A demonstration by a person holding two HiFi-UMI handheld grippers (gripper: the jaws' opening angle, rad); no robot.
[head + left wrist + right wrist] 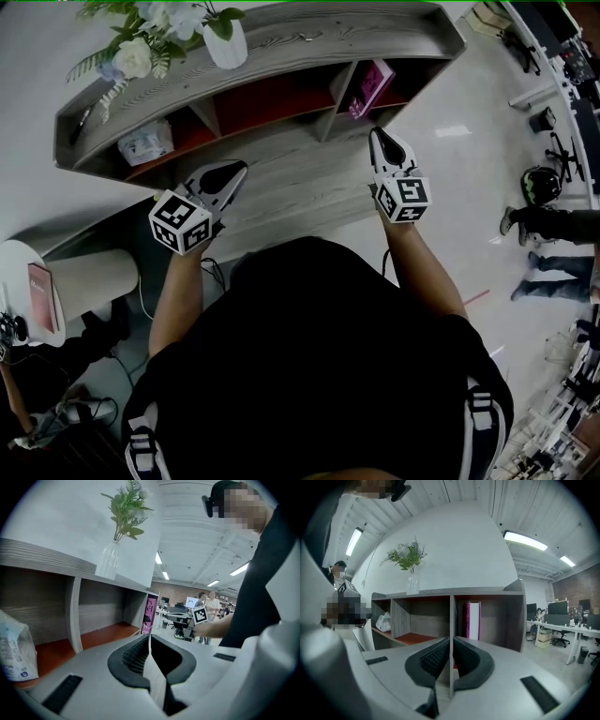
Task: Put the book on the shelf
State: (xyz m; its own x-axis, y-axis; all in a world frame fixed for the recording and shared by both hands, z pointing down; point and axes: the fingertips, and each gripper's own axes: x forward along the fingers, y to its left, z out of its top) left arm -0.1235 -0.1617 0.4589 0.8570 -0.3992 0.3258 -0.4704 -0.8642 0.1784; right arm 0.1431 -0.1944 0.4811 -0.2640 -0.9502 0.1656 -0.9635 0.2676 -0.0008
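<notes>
A pink book [372,87] stands upright in the right compartment of the grey wooden shelf [281,47], leaning slightly. It also shows in the right gripper view as the book [472,620] and in the left gripper view as the book [150,615]. My left gripper [232,174] hovers in front of the shelf's middle, its jaws shut with nothing between them. My right gripper [379,137] sits just in front of the book's compartment, apart from the book, also shut and empty. In their own views the left gripper [149,637] and right gripper [451,639] show pads pressed together.
A white vase of flowers [225,42] stands on the shelf top. A white plastic bag [145,142] lies in the left compartment. A round white table [19,262] with a reddish book [41,296] is at the left. People [553,225] stand at the right.
</notes>
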